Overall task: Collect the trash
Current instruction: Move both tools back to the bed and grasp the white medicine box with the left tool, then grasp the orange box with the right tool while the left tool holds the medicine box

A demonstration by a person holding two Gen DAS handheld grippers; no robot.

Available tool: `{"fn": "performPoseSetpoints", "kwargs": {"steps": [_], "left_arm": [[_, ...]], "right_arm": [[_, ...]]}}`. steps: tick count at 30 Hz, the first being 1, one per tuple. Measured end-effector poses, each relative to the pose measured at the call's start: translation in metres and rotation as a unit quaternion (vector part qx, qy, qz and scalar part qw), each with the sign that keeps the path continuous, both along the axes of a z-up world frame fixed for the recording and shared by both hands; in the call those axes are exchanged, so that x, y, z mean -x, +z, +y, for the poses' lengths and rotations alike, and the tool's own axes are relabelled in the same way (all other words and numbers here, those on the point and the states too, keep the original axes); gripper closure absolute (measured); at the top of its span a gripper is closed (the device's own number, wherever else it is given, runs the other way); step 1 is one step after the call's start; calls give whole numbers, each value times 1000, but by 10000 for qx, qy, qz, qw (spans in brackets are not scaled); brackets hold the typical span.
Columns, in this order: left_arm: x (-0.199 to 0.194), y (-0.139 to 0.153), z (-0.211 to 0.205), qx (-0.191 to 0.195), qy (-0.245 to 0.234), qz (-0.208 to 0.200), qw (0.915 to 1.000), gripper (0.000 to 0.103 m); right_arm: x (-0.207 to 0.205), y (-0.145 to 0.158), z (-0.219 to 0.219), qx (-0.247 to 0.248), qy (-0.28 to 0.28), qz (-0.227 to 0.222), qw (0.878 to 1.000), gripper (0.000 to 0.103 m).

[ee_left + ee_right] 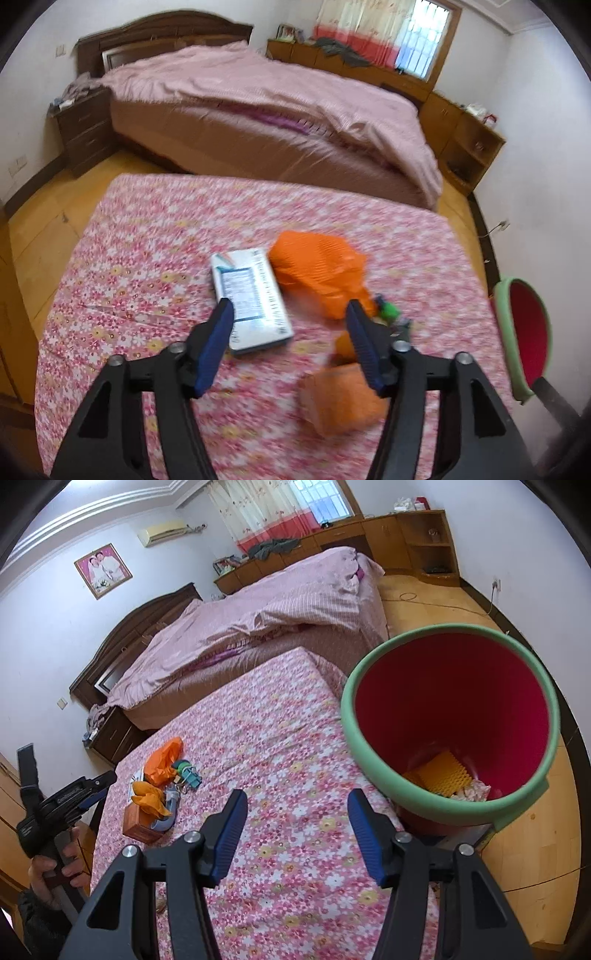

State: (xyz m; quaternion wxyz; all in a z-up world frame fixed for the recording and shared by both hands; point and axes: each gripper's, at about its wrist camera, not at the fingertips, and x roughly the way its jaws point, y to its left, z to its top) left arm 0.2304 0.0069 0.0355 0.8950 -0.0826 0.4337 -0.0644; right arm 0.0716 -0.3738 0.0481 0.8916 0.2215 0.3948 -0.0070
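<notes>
Tongs (pixel 290 308) spread above white box (pixel 251 299) beside orange bag (pixel 317 266).

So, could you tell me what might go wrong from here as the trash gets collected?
The left gripper hangs open over a tight cluster: white carton, orange bag and brown box lie close together, so a grab may catch or knock a neighbour. The left view is blurred, so aim could be off. The bin stands beyond the table edge, so a short drop could land on the floor.
</notes>
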Motion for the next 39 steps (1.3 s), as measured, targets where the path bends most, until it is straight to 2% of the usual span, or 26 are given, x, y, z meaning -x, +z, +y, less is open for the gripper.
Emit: {"fn": "performPoseSetpoints", "kwargs": {"steps": [4, 10, 12, 14, 16, 19, 25, 31, 39], "left_arm": [[-20, -26, 12, -37, 252, 310, 9992, 38], [-37, -52, 13, -77, 360, 699, 9969, 38], [-38, -53, 11, -141, 417, 543, 9976, 38], [-40, -56, 10, -209, 414, 553, 9974, 38], [-39, -56, 11, -214, 442, 466, 9977, 47], [-36, -55, 16, -124, 438, 439, 9980, 50], [4, -38, 41, 86, 458, 262, 9986, 50], [57, -21, 74, 529, 795, -34, 9954, 50], [98, -19, 97, 426, 954, -141, 9944, 50]], "right_arm": [[-11, -7, 5, 25, 71, 91, 9999, 43], [-24, -22, 11, 6, 166, 262, 9995, 43], [-28, -27, 13, 5, 201, 313, 9993, 43], [-30, -30, 14, -8, 228, 352, 9991, 43], [-32, -32, 16, 5, 253, 384, 9989, 43], [-31, -31, 19, 22, 276, 379, 9989, 43], [-27, -22, 35, 66, 414, 329, 9986, 43], [-25, -8, 75, 159, 849, 209, 9960, 43], [-30, 0, 147, 119, 1525, 196, 9880, 43]]}}
